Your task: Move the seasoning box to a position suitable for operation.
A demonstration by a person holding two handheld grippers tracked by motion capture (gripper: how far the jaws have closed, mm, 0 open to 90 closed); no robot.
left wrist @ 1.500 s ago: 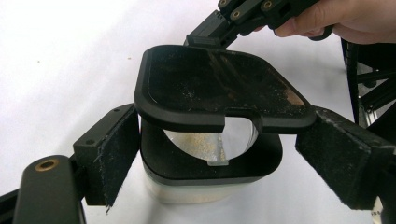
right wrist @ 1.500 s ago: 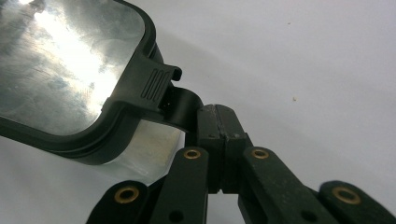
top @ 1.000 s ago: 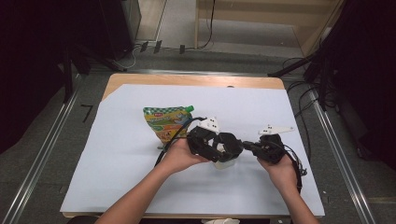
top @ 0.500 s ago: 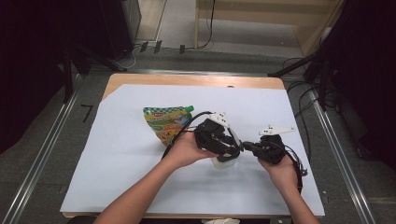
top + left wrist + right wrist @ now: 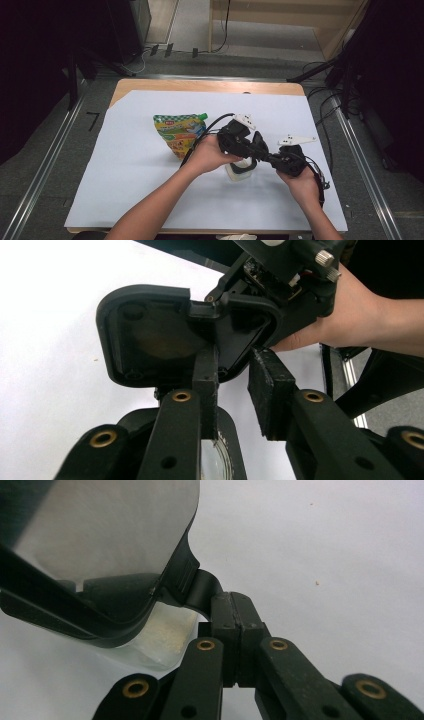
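Thing in hand: black lid (image 5: 150, 335) of a clear container (image 5: 239, 172), which stands near the middle of the white-covered desk (image 5: 125, 175), just right of a green and orange pouch (image 5: 177, 132).

Lid orientation: rounded rectangle. In the left gripper view it is raised on edge, its recessed face turned to the camera, and its long axis runs left to right across that view. A small tab (image 5: 202, 587) sticks out from one corner and points straight into the right hand-held gripper (image 5: 234, 605). In the right gripper view the lid runs from that tab away to the upper left.

Right hand-held gripper: pads pressed together, pinching the tab.

Left hand-held gripper (image 5: 235, 385): jaws have just been closing. A gap is open between the pads, and the lid's lower corner sits at or just beyond it. Cannot tell whether either pad touches the lid rim.

Container: in the right gripper view its clear wall (image 5: 155, 645) shows below the lid rim, with something pale and grainy inside.

Hard to make out:
- High view: both hand-held grippers and the left hand (image 5: 210, 155) cover the lid and most of the container.
- Left gripper view: the jaw links hide the container, apart from a bit of clear rim between them.
- Right gripper view: the lid is cut off at the left and top edges.
- The print on the pouch is too small to read.
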